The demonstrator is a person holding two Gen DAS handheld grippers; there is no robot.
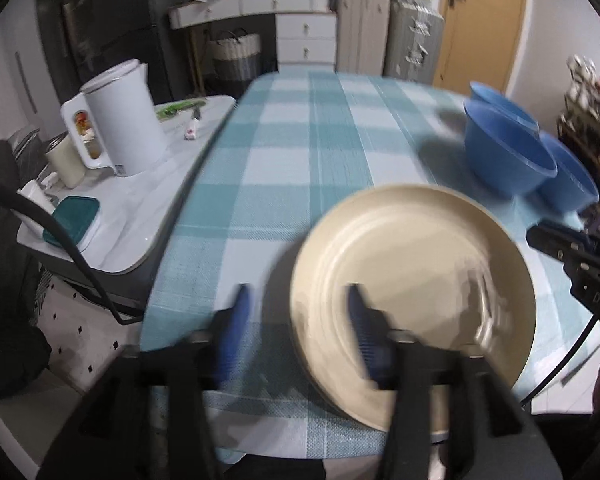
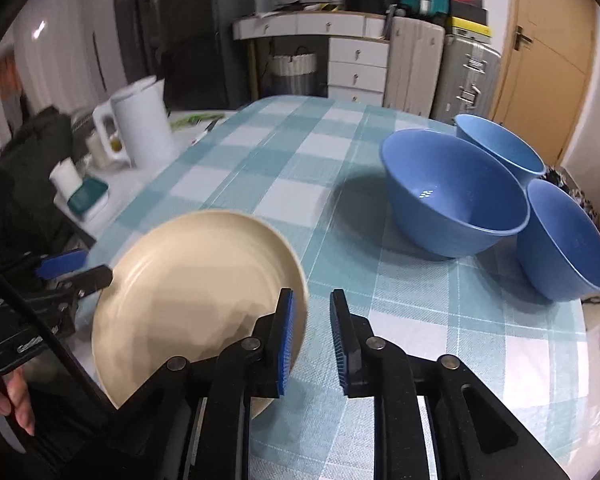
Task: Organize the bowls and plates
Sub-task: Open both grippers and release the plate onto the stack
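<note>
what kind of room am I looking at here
Probably a lived-in home dining area: a checked tablecloth with blue bowls, a white electric kettle alongside, and suitcases stacked by a door.
</note>
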